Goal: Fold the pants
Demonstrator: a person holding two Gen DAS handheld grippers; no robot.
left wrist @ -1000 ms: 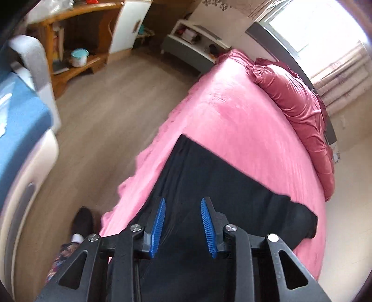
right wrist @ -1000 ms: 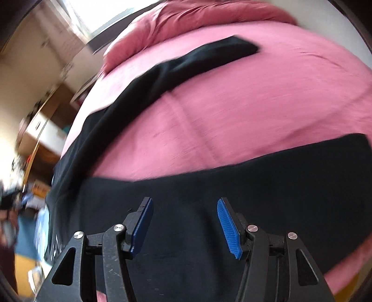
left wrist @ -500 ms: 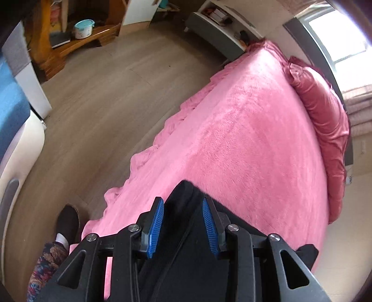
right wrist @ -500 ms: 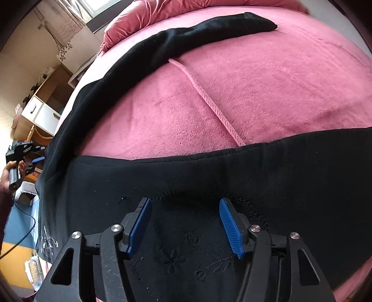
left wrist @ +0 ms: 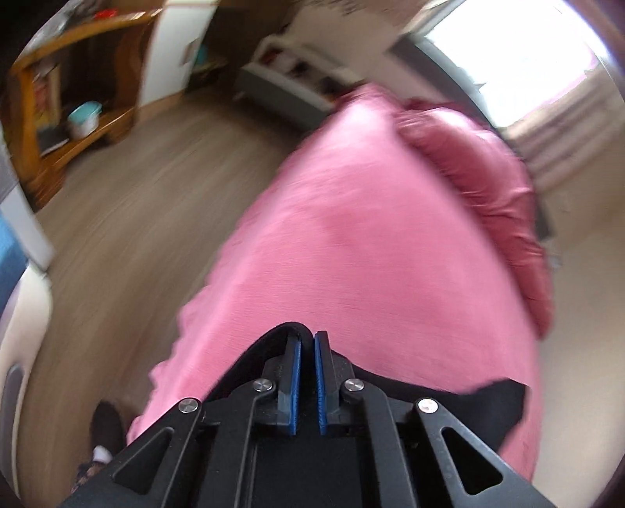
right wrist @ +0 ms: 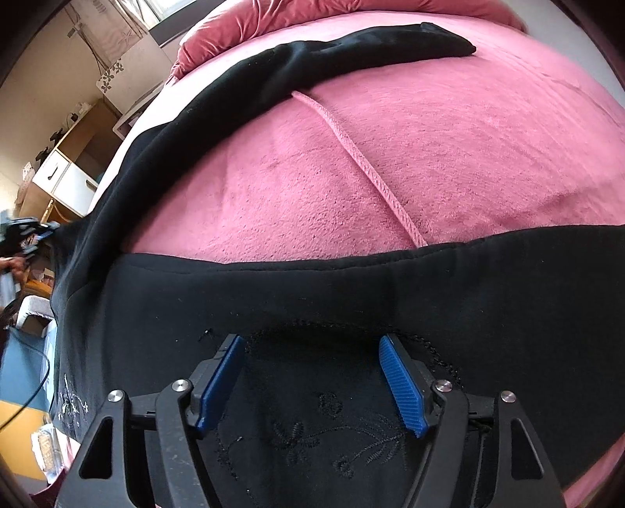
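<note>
While the pants (right wrist: 351,281) lie spread over the pink bed (right wrist: 449,164), one leg runs away to the far side toward the pillows (right wrist: 312,15) and the other crosses the near edge to the right. The waist end hangs near the left edge of the bed.

The left gripper (left wrist: 304,340) has its blue pads pressed almost together, and a rounded black edge of the pants curls round the tips – it appears to be pinching that edge, though motion blur makes the hold hard to confirm. The right gripper (right wrist: 310,344) is spread wide, its pads resting on or just above the embroidered cloth of the near leg; it holds nothing.

By the look of it the cloth is a soft, fairly thick knit – limp, light, not slippery on the plush bed, and in no way fragile. It will sag and drag instead of keeping a shape, so a single pinch will probably lift only a corner while the rest trails. Good places to hold are the firmer parts: the waistband, a hem or a seam edge, with the two grippers well apart so the fold falls straight. The embroidery could snag, so a grip beside it seems wiser.
</note>
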